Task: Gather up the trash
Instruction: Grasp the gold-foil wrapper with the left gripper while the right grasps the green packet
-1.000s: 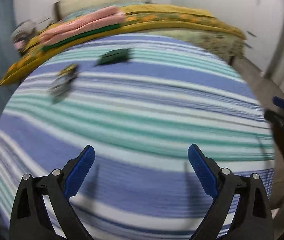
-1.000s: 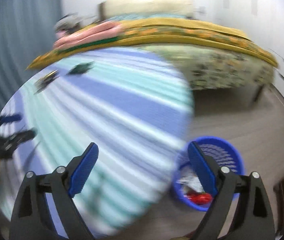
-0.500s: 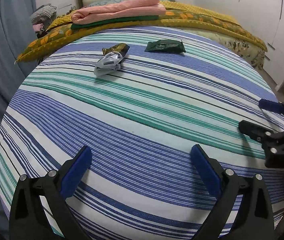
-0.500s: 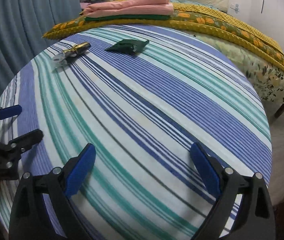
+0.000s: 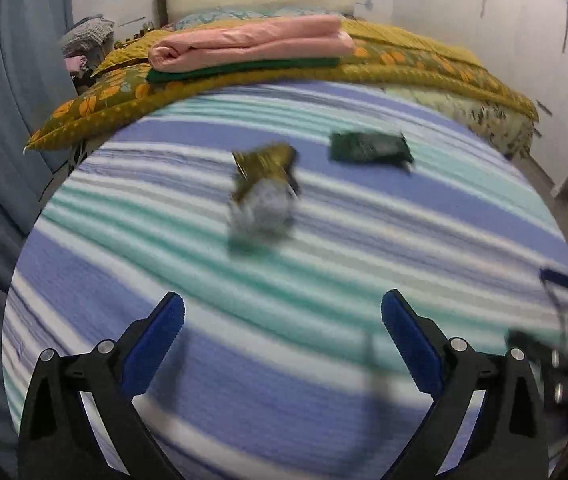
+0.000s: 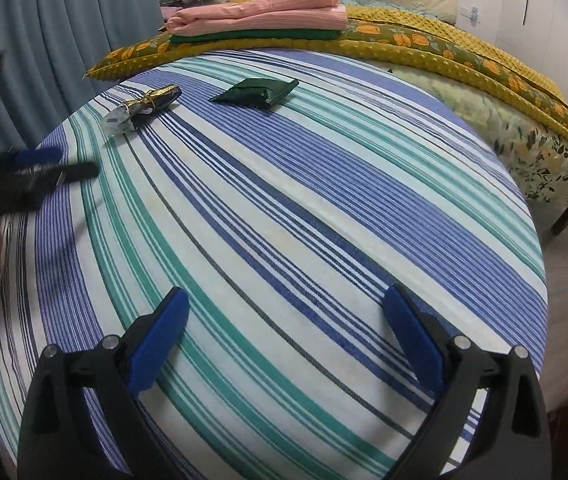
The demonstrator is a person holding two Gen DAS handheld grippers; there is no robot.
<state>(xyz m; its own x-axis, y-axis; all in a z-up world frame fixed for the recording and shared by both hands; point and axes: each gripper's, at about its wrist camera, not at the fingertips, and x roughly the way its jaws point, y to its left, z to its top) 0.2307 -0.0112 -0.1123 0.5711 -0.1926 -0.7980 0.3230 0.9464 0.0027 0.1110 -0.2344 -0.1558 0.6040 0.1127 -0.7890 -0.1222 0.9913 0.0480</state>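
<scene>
Your left gripper (image 5: 282, 338) hangs over the near part of the striped counter (image 6: 324, 208) with its fingers (image 5: 156, 344) spread wide and nothing between them. It points at the silver-and-gold wrapper (image 5: 262, 196), which lies flat on the cloth straight ahead but well beyond the fingertips; that view is smeared, so you cannot read the wrapper's exact outline there. The right wrist view shows it sharply: a crumpled foil piece (image 6: 142, 110) near the far left edge of the counter. Judging from that aim, this is the piece you mean to take first, and the spread suits a flat, springy scrap.

Just to its right, apart from it, lies the dark green packet (image 5: 370, 148), also flat on the cloth (image 6: 256, 92). Both pieces of trash are uncollected.

Your right gripper (image 6: 286, 336) sits lower right over the counter, fingers (image 6: 414, 344) equally wide and empty, aimed across bare stripes rather than at either piece. It looks to be waiting.

The cloth is smooth, blue, green and white, and could bunch under a low scoop. Behind it runs a bed (image 6: 464, 60) with a mustard floral cover and folded pink and green cloths (image 6: 260, 16). Blue curtains (image 6: 64, 28) hang on the left, pale walls on the right.
</scene>
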